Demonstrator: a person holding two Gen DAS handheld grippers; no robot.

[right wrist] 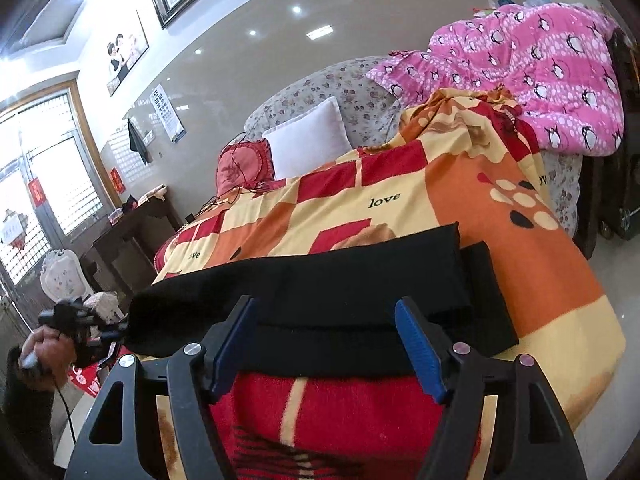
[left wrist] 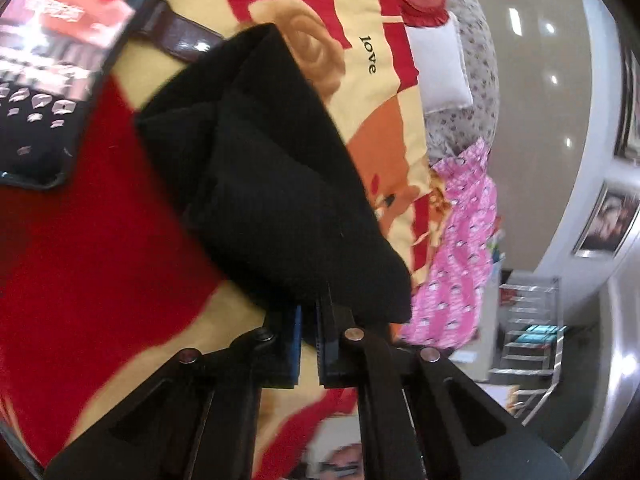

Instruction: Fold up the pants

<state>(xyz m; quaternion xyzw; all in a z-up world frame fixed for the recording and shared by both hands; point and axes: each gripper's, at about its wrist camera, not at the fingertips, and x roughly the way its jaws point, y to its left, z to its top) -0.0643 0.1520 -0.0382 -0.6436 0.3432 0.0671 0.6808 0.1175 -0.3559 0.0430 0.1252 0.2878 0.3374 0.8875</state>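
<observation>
The black pants [right wrist: 344, 288] lie folded lengthwise across the red, orange and cream blanket [right wrist: 400, 208] on the bed. In the left wrist view my left gripper [left wrist: 308, 320] is shut on one end of the pants [left wrist: 272, 176], which drape over its fingertips and hide them. The right wrist view shows that gripper [right wrist: 116, 330] at the pants' left end, held by a hand. My right gripper [right wrist: 324, 320] is open, its blue pads on either side of the pants' near edge without gripping it.
A pink penguin quilt [right wrist: 532, 76] is heaped at the bed's far right. A white pillow [right wrist: 308, 140] and a red cushion [right wrist: 240, 168] lie at the head. A printed cushion [left wrist: 52, 60] lies near the pants in the left wrist view. Dark furniture [right wrist: 132, 232] stands left of the bed.
</observation>
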